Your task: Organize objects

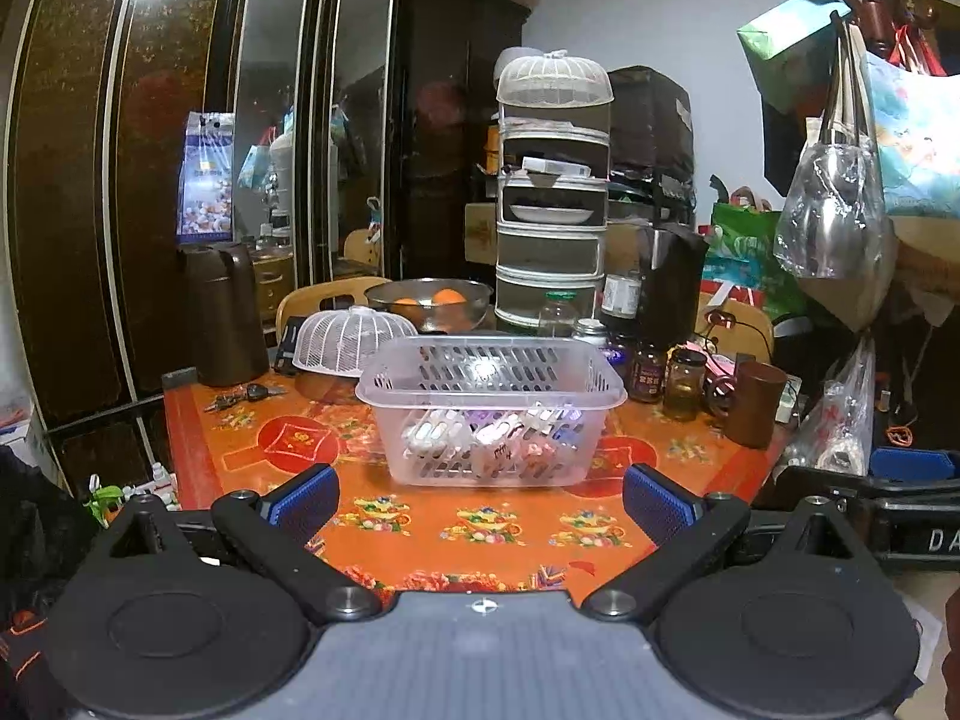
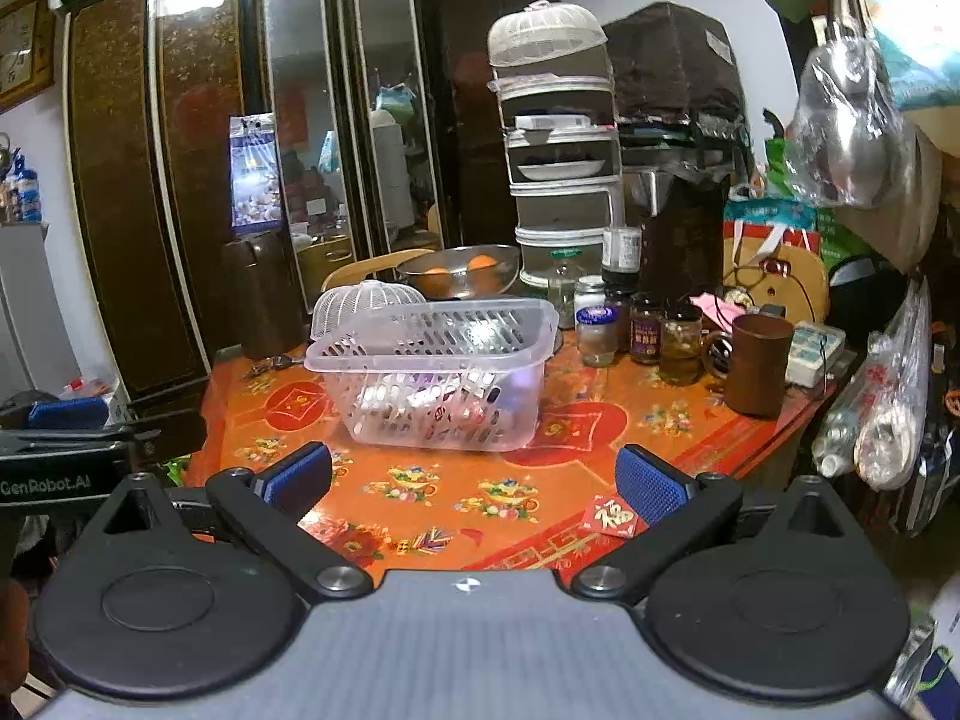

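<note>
A clear slotted plastic basket [image 1: 491,381] stands mid-table on the orange patterned tablecloth [image 1: 480,528] and holds several small white and purple items [image 1: 492,441]. It also shows in the right wrist view [image 2: 432,354]. My left gripper [image 1: 480,504] is open and empty, held back from the basket above the table's near edge. My right gripper [image 2: 474,486] is open and empty, also short of the basket. A small red envelope [image 2: 609,517] lies on the cloth beside the right finger.
Behind the basket are a white mesh food cover [image 1: 348,339], a steel bowl with oranges [image 1: 429,303], a tiered food rack [image 1: 552,198], several jars [image 2: 645,333], a brown cup [image 2: 757,363] and a brown jug [image 1: 225,312]. Keys [image 1: 243,397] lie far left. Bags hang at right.
</note>
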`<state>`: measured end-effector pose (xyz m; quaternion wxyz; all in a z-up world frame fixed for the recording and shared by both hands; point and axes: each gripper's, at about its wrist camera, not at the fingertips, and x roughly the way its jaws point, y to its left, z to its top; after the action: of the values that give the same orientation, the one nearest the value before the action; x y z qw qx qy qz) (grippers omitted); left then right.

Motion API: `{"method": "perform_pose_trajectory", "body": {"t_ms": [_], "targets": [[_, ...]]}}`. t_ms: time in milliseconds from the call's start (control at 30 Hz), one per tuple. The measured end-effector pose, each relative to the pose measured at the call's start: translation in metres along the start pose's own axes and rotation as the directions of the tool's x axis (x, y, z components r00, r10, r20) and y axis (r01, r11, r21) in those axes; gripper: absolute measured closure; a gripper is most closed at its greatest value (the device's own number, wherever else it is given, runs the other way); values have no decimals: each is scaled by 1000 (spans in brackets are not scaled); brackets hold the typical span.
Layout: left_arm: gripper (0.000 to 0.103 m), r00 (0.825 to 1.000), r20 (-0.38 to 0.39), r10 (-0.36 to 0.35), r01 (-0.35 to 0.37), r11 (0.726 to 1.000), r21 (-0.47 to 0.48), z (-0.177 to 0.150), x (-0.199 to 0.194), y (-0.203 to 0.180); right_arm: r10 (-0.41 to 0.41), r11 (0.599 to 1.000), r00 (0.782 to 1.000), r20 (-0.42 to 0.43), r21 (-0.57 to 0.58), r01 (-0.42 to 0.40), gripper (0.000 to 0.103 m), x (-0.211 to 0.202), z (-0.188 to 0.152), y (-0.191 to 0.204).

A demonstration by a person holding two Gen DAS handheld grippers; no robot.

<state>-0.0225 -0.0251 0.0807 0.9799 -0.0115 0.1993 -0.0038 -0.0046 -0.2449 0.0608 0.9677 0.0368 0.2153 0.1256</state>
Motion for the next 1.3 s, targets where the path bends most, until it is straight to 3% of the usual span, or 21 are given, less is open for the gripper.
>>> {"method": "perform_pose_trajectory", "body": {"t_ms": [1300], "targets": [[1,999,-4,-35,35,999,-23,-3,-7,-3,3,1000,1000,0,-20,-3,0,-7,-1,6]]}}
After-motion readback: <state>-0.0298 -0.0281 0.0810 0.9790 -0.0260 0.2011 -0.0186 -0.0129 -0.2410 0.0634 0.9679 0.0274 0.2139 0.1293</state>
